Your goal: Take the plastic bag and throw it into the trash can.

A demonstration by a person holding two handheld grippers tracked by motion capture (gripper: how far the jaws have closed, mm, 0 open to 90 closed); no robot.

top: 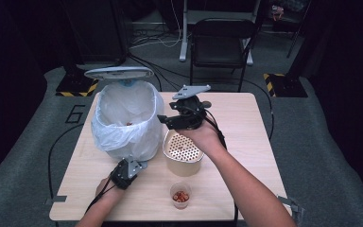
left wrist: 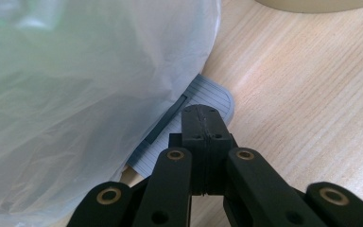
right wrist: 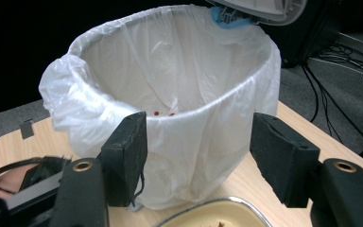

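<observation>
Black folding chair (top: 222, 42) behind the table (top: 246, 142), on grey carpet (top: 321, 142). Cables (top: 151, 66) across the floor near it. Yellow-black striped bases (top: 75, 87) left and right. A "6" mark (top: 75, 113) left of the table.

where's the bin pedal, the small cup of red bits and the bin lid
bin pedal (left wrist: 212, 97): left gripper view, ribbed grey top.
small cup (top: 180, 196): high view, red contents.
bin lid (top: 118, 72): high view, raised lid's face.

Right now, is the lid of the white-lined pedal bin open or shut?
Open. The grey lid stands raised behind the white plastic bag liner, whose mouth is uncovered. The left tongs, shut, press the grey ribbed pedal.
</observation>
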